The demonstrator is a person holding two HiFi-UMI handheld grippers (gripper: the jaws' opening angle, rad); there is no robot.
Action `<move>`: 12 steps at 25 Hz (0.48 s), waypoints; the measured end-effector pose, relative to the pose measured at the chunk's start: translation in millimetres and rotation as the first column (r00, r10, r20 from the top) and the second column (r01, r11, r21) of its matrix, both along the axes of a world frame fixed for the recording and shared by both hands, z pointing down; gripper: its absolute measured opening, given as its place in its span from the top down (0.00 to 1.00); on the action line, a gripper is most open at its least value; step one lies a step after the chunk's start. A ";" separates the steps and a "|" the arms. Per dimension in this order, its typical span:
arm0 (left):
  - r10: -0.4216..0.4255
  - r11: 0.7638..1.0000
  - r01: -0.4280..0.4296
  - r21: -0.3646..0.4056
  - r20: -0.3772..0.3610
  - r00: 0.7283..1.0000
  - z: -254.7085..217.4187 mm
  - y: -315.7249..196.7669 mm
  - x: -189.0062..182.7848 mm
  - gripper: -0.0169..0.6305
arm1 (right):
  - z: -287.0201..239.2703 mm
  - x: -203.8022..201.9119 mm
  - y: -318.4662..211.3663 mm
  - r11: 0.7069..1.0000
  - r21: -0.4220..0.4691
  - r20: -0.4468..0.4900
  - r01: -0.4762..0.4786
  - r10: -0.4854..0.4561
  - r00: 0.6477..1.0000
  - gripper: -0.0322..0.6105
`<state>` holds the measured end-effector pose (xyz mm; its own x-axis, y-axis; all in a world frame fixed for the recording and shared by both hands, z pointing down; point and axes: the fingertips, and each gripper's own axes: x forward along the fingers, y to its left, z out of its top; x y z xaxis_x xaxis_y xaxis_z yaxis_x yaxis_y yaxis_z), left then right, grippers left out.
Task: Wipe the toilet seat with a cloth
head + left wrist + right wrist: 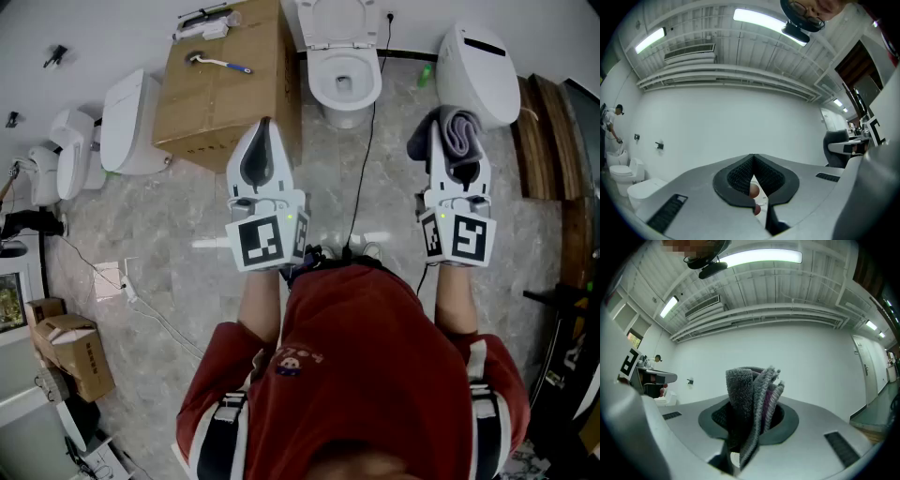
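A white toilet [344, 80] with its lid up and seat [345, 95] exposed stands at the top middle of the head view, ahead of me. My right gripper [453, 131] is shut on a folded grey cloth [457, 134], which sticks up between the jaws in the right gripper view as a bundle of cloth [752, 404]. It hangs to the right of the toilet, apart from it. My left gripper [262, 127] is shut with nothing in it, its tips met [753, 157], and it hovers left of the toilet by a cardboard box. Both grippers point at a white wall.
A large cardboard box [225, 84] with a brush [217, 63] on top stands left of the toilet. A second toilet [480, 70] lies at the right, more white fixtures [127, 122] at the left. A black cable [367, 150] runs across the marble floor. Small boxes [70, 352] sit lower left.
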<state>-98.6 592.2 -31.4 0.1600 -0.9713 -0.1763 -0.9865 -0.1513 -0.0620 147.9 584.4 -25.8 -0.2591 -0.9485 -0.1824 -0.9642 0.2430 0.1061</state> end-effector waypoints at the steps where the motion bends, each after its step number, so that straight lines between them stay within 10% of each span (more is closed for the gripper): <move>1: 0.002 1.000 -0.002 -0.001 0.002 1.000 -0.7 -0.3 1.2 0.95 | -0.6 0.5 -0.1 1.000 0.001 0.000 0.001 -0.001 1.000 0.80; 12: -0.004 1.000 0.004 -0.023 0.001 1.000 -2.6 -6.7 29.4 0.95 | -1.8 17.4 -9.1 1.000 0.001 -0.002 0.021 -0.021 1.000 0.80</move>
<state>-69.2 585.5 -34.0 0.1565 -0.9757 -0.1536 -0.9870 -0.1490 -0.0595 165.3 575.3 -27.5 -0.2798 -0.9425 -0.1828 -0.9586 0.2635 0.1084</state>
